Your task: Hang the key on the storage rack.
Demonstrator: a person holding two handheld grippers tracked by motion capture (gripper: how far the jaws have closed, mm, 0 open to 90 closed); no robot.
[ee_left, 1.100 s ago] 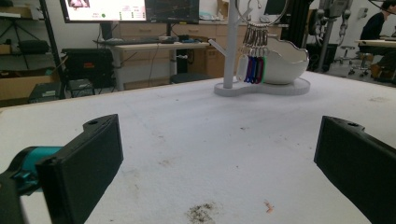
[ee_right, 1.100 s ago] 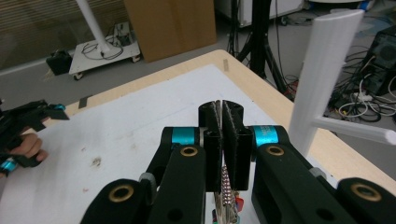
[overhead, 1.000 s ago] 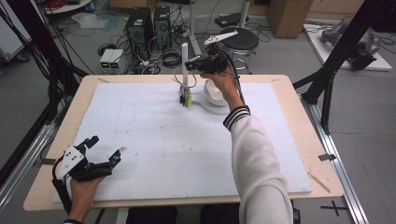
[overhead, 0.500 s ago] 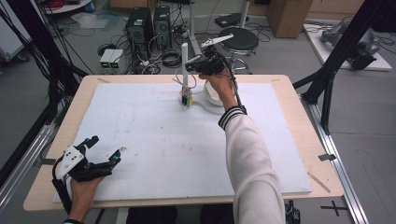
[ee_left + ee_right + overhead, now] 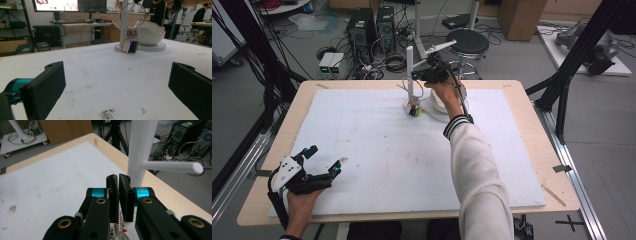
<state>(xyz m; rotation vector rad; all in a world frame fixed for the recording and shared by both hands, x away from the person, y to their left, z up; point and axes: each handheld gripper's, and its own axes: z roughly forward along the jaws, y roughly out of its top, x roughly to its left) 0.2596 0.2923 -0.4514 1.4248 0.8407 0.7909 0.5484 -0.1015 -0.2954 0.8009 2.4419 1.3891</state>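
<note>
A thin metal key ring (image 5: pixel 132 15) with several coloured tags (image 5: pixel 130 46) hangs from my right gripper (image 5: pixel 414 76), which is shut on the top of the ring. The tags (image 5: pixel 414 109) dangle just above the round base of a white peg stand (image 5: pixel 410 65) at the far middle of the table. In the right gripper view the jaws (image 5: pixel 118 180) are pressed together right beside the stand's post (image 5: pixel 140 150), under a side peg (image 5: pixel 172 166). My left gripper (image 5: pixel 324 160) rests open at the near left corner, with nothing between its jaws (image 5: pixel 117 82).
A white wavy-rimmed bowl (image 5: pixel 439 102) on a round plate stands just right of the stand, under the right hand. A white sheet (image 5: pixel 377 150) covers most of the wooden table. Computers, cables and a stool lie on the floor beyond the far edge.
The right hand has sunk a little beside the stand, bringing the key ring and its tags down toward the stand's base. The left gripper has stayed still.
</note>
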